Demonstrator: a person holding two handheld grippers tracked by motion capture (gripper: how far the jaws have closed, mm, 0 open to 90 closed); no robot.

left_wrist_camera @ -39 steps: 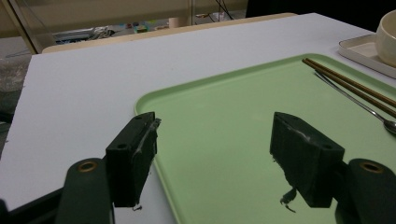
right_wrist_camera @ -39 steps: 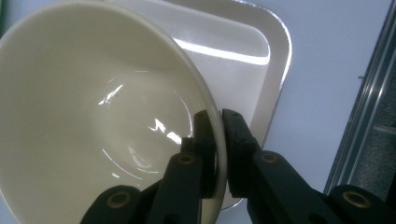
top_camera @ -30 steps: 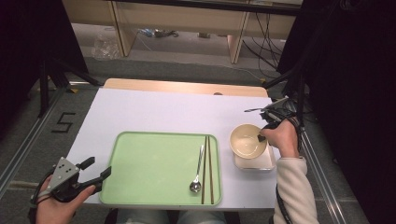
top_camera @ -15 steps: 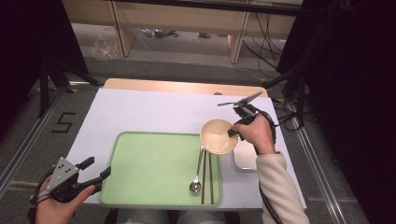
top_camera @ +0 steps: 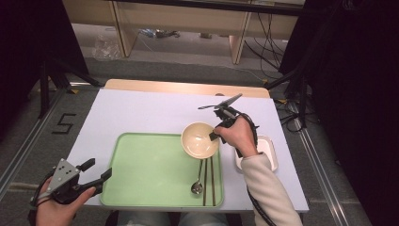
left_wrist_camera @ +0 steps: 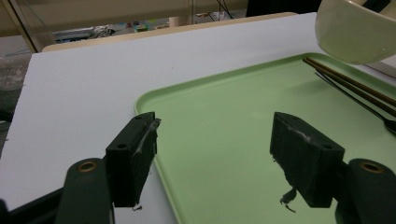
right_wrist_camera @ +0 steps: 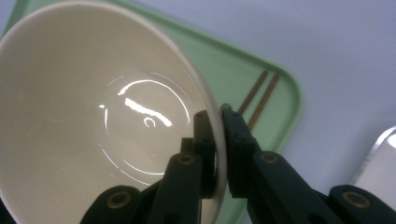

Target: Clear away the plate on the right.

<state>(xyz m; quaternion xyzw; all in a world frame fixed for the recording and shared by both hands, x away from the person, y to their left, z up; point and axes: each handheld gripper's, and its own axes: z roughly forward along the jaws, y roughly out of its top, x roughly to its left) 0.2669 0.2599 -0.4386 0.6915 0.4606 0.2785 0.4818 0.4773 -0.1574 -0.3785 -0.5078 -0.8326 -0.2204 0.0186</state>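
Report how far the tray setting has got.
Done: the spoon and chopsticks already lie on the green tray. In hand: the right tongs pinch the cream bowl by its rim, above the tray's far right corner. Left: setting the bowl down. The left tongs wait open at the tray's near left edge.

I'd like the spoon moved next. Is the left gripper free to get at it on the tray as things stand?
Probably yes. The left gripper is open and holds nothing at the green tray's near left edge, with bare tray between it and the spoon. The bowl, pinched by the right gripper, hangs above the spoon's handle end.
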